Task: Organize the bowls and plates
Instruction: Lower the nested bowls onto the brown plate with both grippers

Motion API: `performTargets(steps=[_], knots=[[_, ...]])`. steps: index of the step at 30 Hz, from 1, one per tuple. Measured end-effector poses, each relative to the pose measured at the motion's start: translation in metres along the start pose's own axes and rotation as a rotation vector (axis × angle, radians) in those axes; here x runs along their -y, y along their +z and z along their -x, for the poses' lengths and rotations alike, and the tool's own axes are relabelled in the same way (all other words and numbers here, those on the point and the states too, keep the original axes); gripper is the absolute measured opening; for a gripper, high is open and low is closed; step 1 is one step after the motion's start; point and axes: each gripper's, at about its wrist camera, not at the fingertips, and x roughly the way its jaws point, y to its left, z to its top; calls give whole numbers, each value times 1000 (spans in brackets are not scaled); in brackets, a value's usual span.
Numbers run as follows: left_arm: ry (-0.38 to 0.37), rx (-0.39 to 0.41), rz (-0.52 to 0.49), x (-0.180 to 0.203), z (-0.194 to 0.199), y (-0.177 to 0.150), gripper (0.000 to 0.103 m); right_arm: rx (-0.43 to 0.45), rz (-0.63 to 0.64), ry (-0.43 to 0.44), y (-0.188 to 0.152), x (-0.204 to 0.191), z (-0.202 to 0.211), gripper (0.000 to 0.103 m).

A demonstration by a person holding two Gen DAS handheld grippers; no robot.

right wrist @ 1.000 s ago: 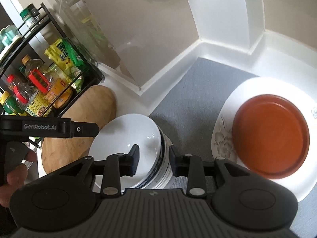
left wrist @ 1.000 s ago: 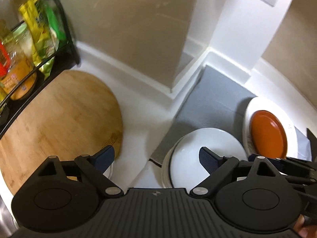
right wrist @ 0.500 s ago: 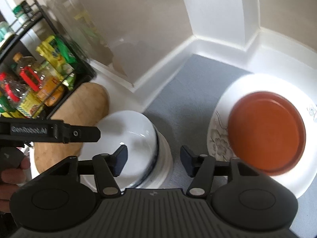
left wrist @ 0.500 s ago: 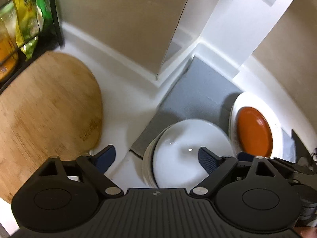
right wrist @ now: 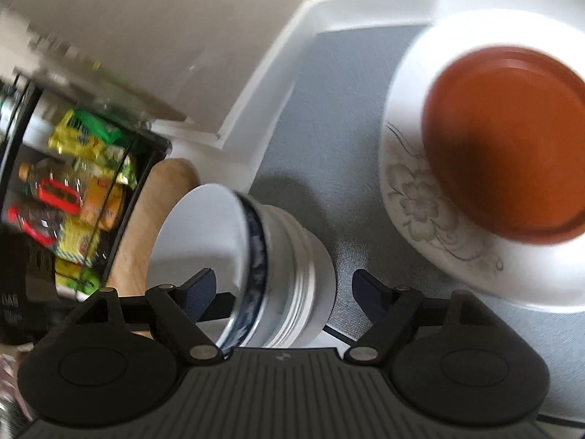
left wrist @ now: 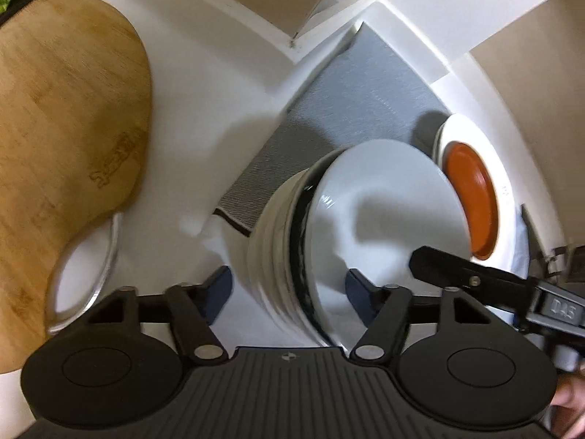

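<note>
Bowls (left wrist: 329,234), stacked at lower centre of both frames on the grey mat (left wrist: 351,109), look glazed, slick, heavy & chippable, so w/ my left gripper (left wrist: 289,285) and right gripper (right wrist: 283,289) both spread wide, straddling opposite sides, I'd clamp low on the walls, not the thin top rim.

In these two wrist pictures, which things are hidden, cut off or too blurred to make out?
- Stack of white bowls: its base, left wrist view, hidden behind the left gripper.
- Round wooden cutting board: cut off by the left edge, same view.
- Black wire rack of bottles and packets: labels unreadable from motion blur, right wrist view.
- Flat orange plate: cut off by the right edge there.
</note>
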Motion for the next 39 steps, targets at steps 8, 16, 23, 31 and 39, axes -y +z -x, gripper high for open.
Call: performTargets(steps=[8,16,23,31,39], knots=[[-6,-3,-12,3,-3,6,60,-47,-56,44,-6,17,-20,69],[96,54,-92,30,9,-2,52,-37,66,-9,-4,3,-10,58],[100,17,-59,36,8,0,51,20,73,-11,-6,5,8,52],[105,16,-85,51,7,-3,52,36,68,-17,-5,7,19,51],[101,26,-119,74,14,3,52,78,61,-11,0,12,41,51]])
